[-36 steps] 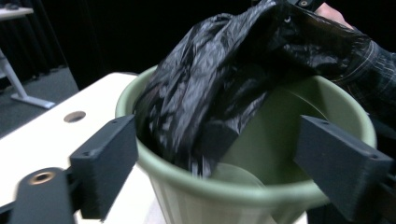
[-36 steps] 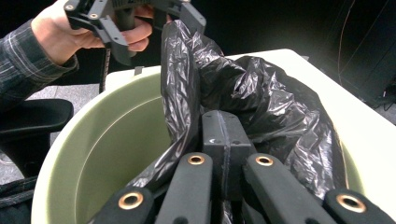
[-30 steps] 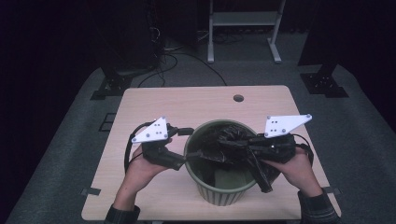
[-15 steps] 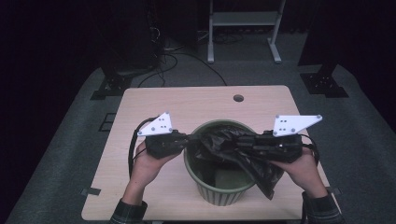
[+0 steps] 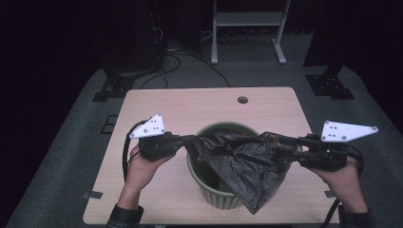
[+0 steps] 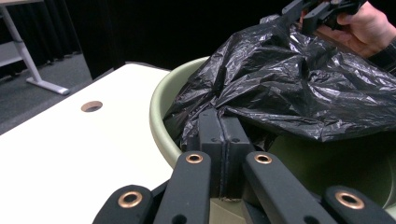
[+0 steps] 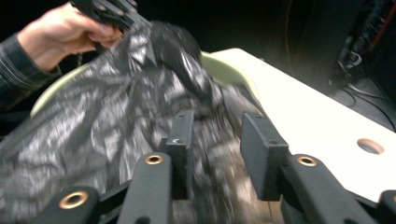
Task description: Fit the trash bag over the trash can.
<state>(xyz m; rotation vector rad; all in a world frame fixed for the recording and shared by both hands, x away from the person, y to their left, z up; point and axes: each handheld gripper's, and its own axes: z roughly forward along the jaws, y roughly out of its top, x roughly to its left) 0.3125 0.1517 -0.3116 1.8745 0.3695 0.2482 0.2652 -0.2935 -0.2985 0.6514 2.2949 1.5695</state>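
The bag (image 5: 247,166) is black, crinkled plastic, and you have it stretched over the mouth of the bin (image 5: 214,194), with one loose corner hanging down past the bin's near rim on your right side. The bin is pale green and stands upright on the surface (image 5: 190,107), near its front edge and about midway between your two hands.

Your left gripper (image 5: 190,140) sits at the bin's left rim. In the left gripper view its jaws are pressed together with a fold of the bag (image 6: 289,84) pinched between them, just inside the green rim (image 6: 161,121). Your left hand (image 5: 142,166) rests low beside the bin, the sleeve just showing at the bottom.

Your right gripper (image 5: 280,142) is out past the bin's right rim, level with the left one, so the bag is pulled taut between them. Its jaws have just been opening; in the right gripper view they stand apart, with the bag (image 7: 93,121) bunched in the gap between them, and that view is too blurred to tell whether the pads touch the plastic. Your right hand (image 5: 340,178) holds the gripper over the surface's right edge.

A round hole (image 5: 243,100) lies in the surface behind the bin, well apart from it.
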